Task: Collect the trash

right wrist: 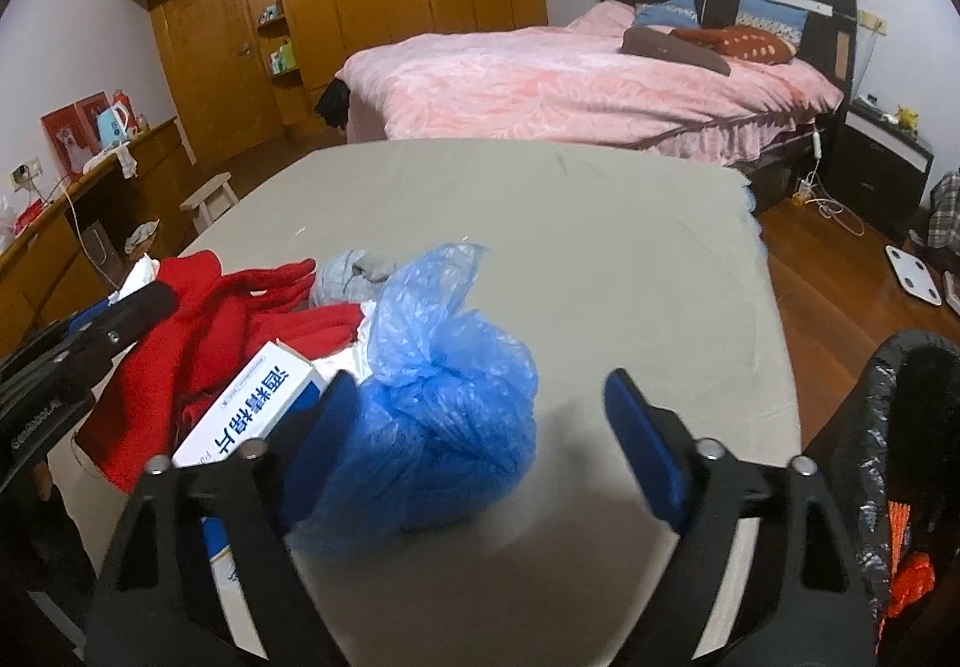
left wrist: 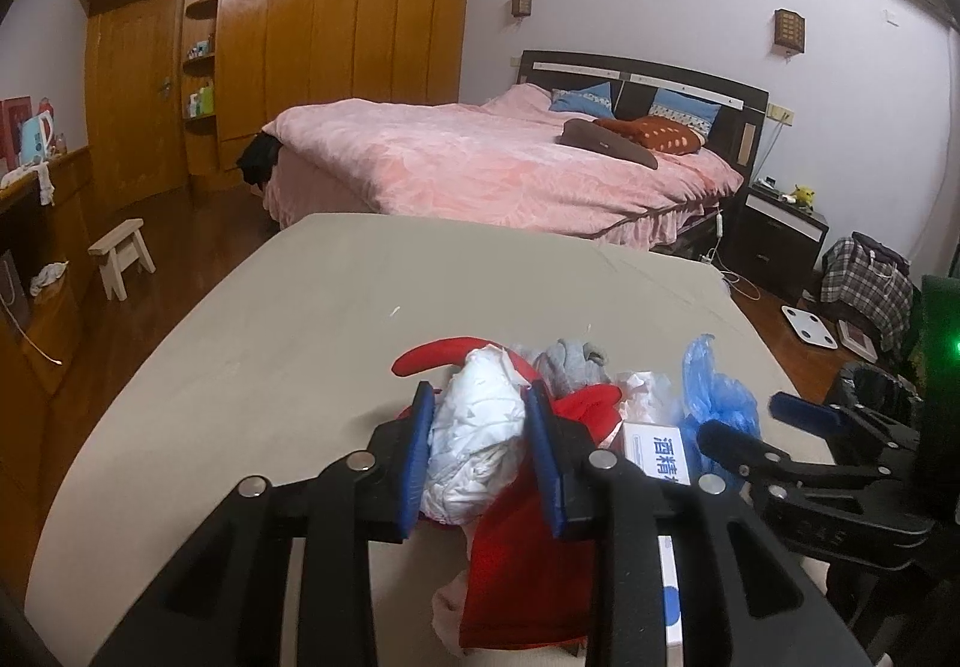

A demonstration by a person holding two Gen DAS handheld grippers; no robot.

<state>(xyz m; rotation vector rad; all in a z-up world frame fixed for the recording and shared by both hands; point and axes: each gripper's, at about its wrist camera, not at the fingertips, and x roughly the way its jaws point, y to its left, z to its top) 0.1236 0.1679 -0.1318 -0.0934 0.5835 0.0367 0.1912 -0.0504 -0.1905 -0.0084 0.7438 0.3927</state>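
Trash pile on my grey table, near edge.
I see a white crumpled wad (left wrist: 474, 427) atop red cloth (left wrist: 528, 565), pinched btw blue pads. A blue plastic bag (right wrist: 432, 415), knotted & crinkly, sits to the right, its loose top flared upward. A white box w/ blue print (right wrist: 258, 409) lies tilted btw bag & cloth. Black-lined bin (right wrist: 900, 427) sits off the table's right edge.

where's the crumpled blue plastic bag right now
The crumpled blue plastic bag lies on the grey table, between the right gripper's open jaws, beside the white box.
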